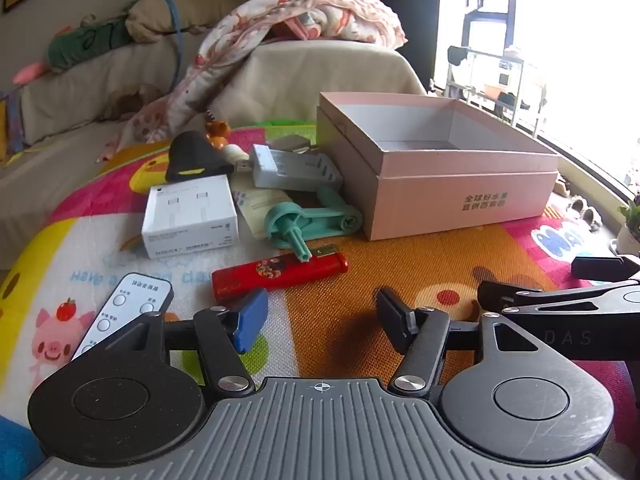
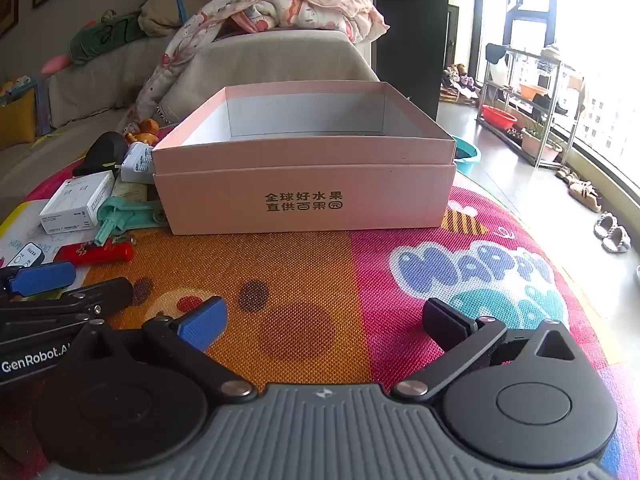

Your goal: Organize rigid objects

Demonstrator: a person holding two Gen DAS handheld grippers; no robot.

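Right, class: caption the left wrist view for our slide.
Open left gripper above a red lighter, beside an empty pink cardboard box.

red lighter (image 1: 280,274), pink box (image 1: 448,176), playmat (image 1: 360,320)

An open pink box (image 2: 304,196) sits empty on the mat. Left of it lie a white box (image 1: 190,216), red lighter (image 1: 280,274), green tool (image 1: 316,220) and remote (image 1: 128,312).

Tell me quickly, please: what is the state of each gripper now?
Left gripper: open, holding nothing, above the mat.
Right gripper: wide open, holding nothing.
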